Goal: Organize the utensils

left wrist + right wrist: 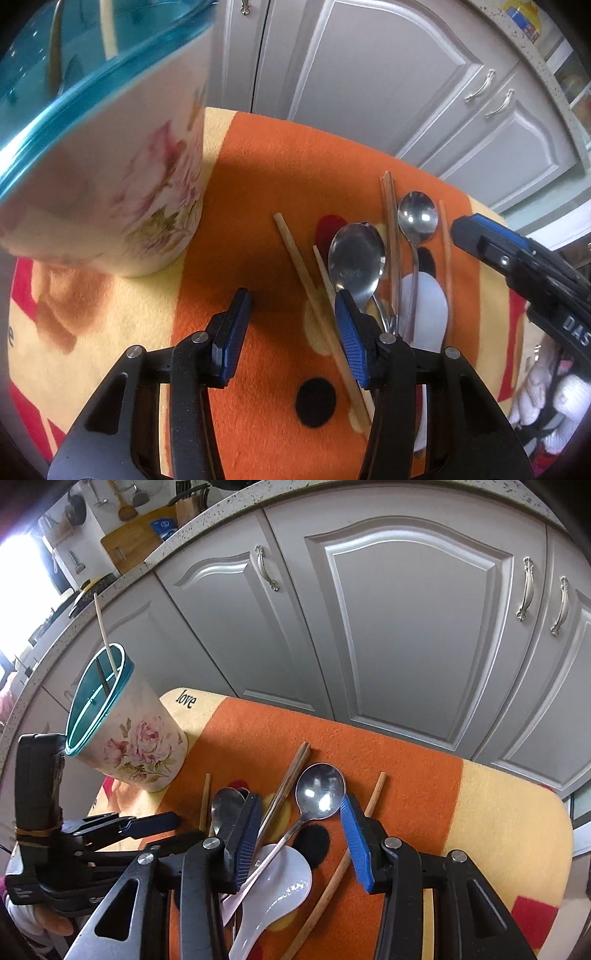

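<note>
On the orange and yellow cloth (pixel 258 177) lie two metal spoons (pixel 356 258) (pixel 417 218), a white ceramic spoon (pixel 428 310) and several wooden chopsticks (pixel 314 295). My left gripper (pixel 291 295) hangs open just over the cloth, and one light chopstick runs under its right finger without being pressed. A floral utensil holder with a teal rim (pixel 122 184) (pixel 140 749) stands at the left, with a chopstick and a dark handle in it. My right gripper (pixel 301 799) is open above a metal spoon's bowl (pixel 319 792), clear of it.
Grey cabinet doors (pixel 406 627) rise just behind the cloth's far edge. The cloth's right part (pixel 498 830) is bare. The left gripper (pixel 155 821) shows at the lower left of the right wrist view. A white-gloved hand (pixel 554 398) shows behind the right gripper's body.
</note>
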`<state>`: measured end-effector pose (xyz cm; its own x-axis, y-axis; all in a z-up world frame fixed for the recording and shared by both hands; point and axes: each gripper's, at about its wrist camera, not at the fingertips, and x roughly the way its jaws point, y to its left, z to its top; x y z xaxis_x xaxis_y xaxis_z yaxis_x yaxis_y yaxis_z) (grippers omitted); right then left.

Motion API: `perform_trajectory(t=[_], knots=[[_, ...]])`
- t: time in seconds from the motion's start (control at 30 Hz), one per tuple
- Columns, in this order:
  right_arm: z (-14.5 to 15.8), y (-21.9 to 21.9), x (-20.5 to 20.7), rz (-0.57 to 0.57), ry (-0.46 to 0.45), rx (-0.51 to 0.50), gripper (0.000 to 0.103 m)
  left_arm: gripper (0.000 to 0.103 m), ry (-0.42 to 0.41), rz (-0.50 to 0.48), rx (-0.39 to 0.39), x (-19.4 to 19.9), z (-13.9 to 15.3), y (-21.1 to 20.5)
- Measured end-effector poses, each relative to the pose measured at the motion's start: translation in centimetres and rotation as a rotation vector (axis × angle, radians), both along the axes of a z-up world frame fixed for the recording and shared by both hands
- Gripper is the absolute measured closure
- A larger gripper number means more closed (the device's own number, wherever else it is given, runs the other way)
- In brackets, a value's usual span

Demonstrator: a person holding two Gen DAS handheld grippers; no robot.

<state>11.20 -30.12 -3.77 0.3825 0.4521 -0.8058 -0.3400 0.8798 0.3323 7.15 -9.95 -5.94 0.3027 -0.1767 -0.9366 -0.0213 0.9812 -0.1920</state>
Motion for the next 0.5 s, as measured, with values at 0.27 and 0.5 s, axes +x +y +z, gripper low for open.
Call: perform_trajectory(t=[0.27,0.5], knots=[[0.0,-0.3,-0.6,0.003,0.008,0.012,0.06,0.06,0.009,0.0,0.015,-0.3,0.0,0.5],[-0.2,0.0,-0.9,0.01,0.017,0.012,0.06,0.062,0.005,-0.046,0.081,0.2,-0.2,-1.3]])
